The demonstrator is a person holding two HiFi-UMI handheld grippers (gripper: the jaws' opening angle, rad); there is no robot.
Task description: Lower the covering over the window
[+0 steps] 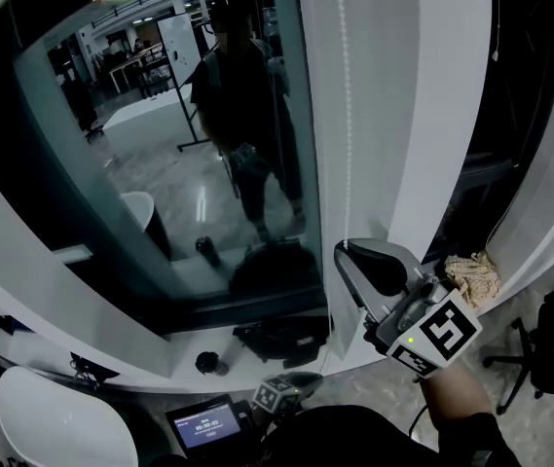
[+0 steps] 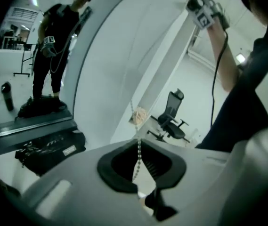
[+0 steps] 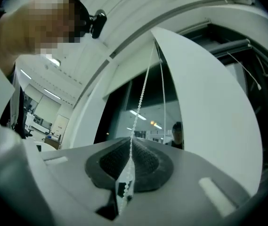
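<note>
A white bead chain (image 1: 346, 115) hangs down the white pillar (image 1: 403, 115) to the right of the dark window glass (image 1: 160, 163). No covering shows over the glass in the head view. My right gripper (image 1: 347, 252) is raised against the pillar and shut on the bead chain (image 3: 133, 149), which runs up from its black pads. My left gripper (image 1: 301, 381) is low, at the bottom of the head view. Its jaws stand nearly together, with the bead chain (image 2: 139, 149) pinched between the pads. High up in the left gripper view, the right gripper (image 2: 197, 4) is held by an outstretched arm.
A black bag (image 1: 281, 337) and a dark bottle (image 1: 205, 363) lie on the floor below the window. A crumpled cloth (image 1: 472, 276) sits by the pillar's foot, and an office chair (image 1: 541, 348) stands to the right. A white round table (image 1: 53, 424) is at the lower left.
</note>
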